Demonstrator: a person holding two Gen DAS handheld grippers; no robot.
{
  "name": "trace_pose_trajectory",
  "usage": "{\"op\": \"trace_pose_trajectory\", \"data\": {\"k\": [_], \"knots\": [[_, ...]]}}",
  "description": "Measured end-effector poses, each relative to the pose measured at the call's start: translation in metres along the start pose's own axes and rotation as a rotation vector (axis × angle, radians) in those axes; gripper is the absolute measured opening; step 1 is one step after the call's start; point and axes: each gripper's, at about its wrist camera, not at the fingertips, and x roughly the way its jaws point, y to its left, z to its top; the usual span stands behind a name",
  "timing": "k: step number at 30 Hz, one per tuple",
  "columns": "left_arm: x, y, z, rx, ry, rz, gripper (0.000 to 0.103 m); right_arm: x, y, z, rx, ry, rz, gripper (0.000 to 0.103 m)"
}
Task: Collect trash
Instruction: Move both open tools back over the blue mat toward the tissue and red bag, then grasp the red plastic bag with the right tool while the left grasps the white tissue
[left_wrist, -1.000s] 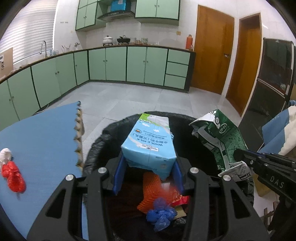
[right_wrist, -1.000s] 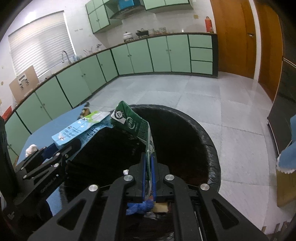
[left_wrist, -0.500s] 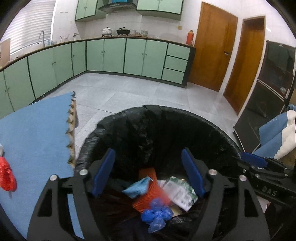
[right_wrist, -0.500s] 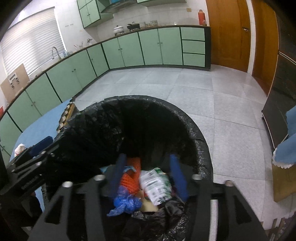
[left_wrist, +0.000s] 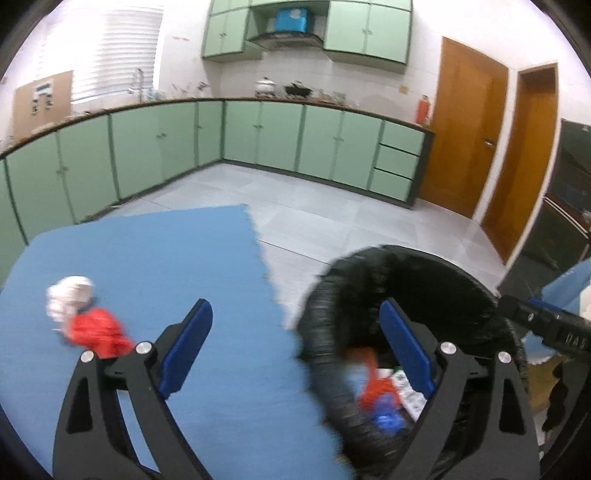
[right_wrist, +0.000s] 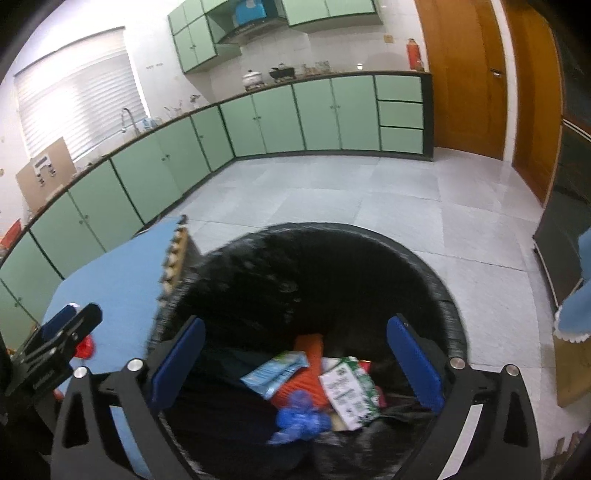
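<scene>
Lying on the blue tabletop (left_wrist: 155, 266), red-and-white trash (left_wrist: 83, 317) waits left of the left gripper (left_wrist: 295, 347), jaws just spread wide, empty; right gripper (right_wrist: 295, 363) likewise gapes over the black bin (right_wrist: 452, 325) holding both cartons (right_wrist: 349, 391).

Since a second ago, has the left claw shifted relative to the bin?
Yes. The left claw, its jaws just opened and empty, has swung left: it was centred over the black bin, and now straddles the bin's edge and the blue mat.

Black bin liner (right_wrist: 448, 317), blue mat (left_wrist: 155, 258), red-and-white wrapper (left_wrist: 86, 321), mint-green cabinets (left_wrist: 280, 136)
</scene>
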Motion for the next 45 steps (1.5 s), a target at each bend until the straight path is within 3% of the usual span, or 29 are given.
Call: {"op": "trace_pose_trajectory", "data": {"k": [13,25,38,43,45], "knots": [[-0.058,0.146,-0.005,-0.091,-0.049,0.251,0.089,0.028,0.146,-0.012,-0.165,-0.027,0.175,0.097],[-0.074,0.245,-0.027,-0.156,-0.018,0.396,0.089,0.073,0.258,-0.04,-0.307,0.011,0.306,0.097],[-0.071,0.279,-0.043,-0.213,0.018,0.426,0.089,0.113,0.328,-0.074,-0.417,0.105,0.34,0.093],[-0.069,0.287,-0.044,-0.226,0.024,0.427,0.089,0.124,0.337,-0.079,-0.438,0.136,0.344,0.084],[-0.067,0.289,-0.044,-0.23,0.027,0.426,0.089,0.129,0.34,-0.082,-0.447,0.161,0.351,0.071]]}}
